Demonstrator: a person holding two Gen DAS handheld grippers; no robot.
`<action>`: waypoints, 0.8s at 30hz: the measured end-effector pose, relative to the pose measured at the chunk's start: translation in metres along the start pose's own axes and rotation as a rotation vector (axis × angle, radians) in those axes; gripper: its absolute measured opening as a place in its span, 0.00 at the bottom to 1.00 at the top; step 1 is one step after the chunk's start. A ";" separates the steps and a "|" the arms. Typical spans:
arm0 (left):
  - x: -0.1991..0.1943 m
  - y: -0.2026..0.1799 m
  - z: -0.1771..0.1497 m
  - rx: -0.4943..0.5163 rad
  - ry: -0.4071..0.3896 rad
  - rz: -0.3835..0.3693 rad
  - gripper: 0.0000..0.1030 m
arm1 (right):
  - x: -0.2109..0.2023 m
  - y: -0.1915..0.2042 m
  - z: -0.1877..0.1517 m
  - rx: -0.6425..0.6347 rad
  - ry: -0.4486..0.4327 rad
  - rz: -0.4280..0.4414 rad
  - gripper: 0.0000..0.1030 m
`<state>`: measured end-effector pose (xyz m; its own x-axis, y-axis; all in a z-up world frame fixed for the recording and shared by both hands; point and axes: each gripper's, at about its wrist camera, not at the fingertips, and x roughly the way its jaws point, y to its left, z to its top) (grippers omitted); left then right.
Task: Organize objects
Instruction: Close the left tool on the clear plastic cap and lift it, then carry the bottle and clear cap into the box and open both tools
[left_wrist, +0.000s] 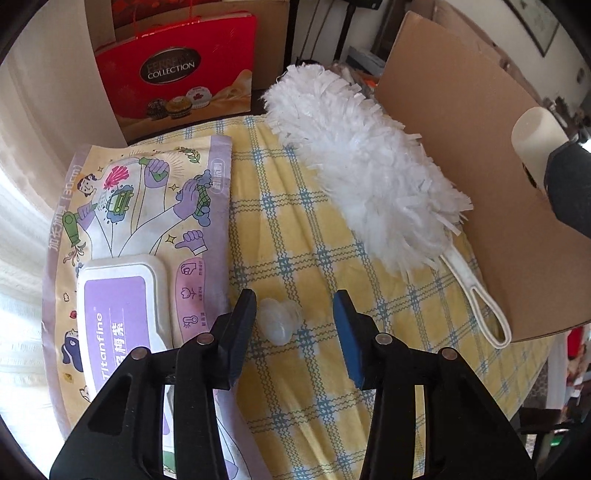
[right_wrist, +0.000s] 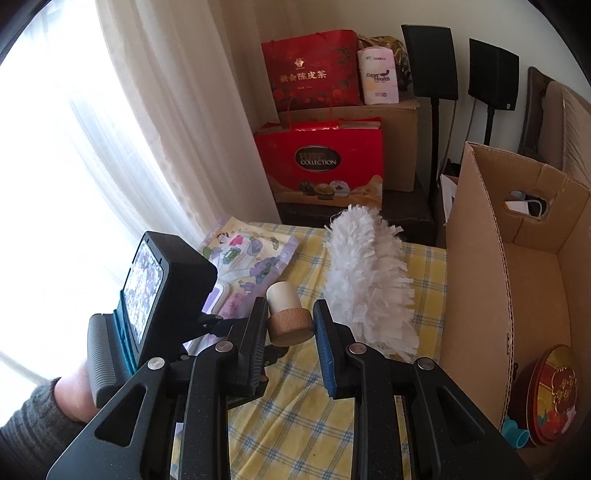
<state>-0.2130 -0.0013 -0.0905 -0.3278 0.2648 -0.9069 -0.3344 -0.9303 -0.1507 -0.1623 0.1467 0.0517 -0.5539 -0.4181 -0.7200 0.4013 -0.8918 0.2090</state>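
Note:
My left gripper is open just above a small clear plastic stopper that lies on the yellow checked cloth. A purple wet-wipes pack lies to its left and a white fluffy duster to its right. My right gripper is shut on a wooden stopper with a cream top and holds it above the cloth, left of the open cardboard box. That stopper also shows at the right edge of the left wrist view. The left gripper's body shows in the right wrist view.
A red round tin and a teal item lie inside the box. Red gift bags stand behind the table. A white curtain hangs at the left. Two black stands are at the back.

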 end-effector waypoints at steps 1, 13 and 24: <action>0.000 0.000 -0.002 -0.003 0.003 -0.005 0.39 | -0.001 0.000 0.000 0.000 0.000 0.000 0.24; -0.010 -0.001 -0.018 -0.049 -0.018 -0.019 0.22 | -0.013 -0.002 -0.002 0.003 -0.013 0.003 0.24; -0.090 -0.032 -0.010 -0.033 -0.171 -0.068 0.22 | -0.054 -0.006 0.001 0.005 -0.069 -0.009 0.24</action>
<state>-0.1639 0.0022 -0.0080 -0.4516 0.3643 -0.8145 -0.3328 -0.9157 -0.2250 -0.1351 0.1744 0.0899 -0.6066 -0.4213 -0.6742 0.3931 -0.8961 0.2063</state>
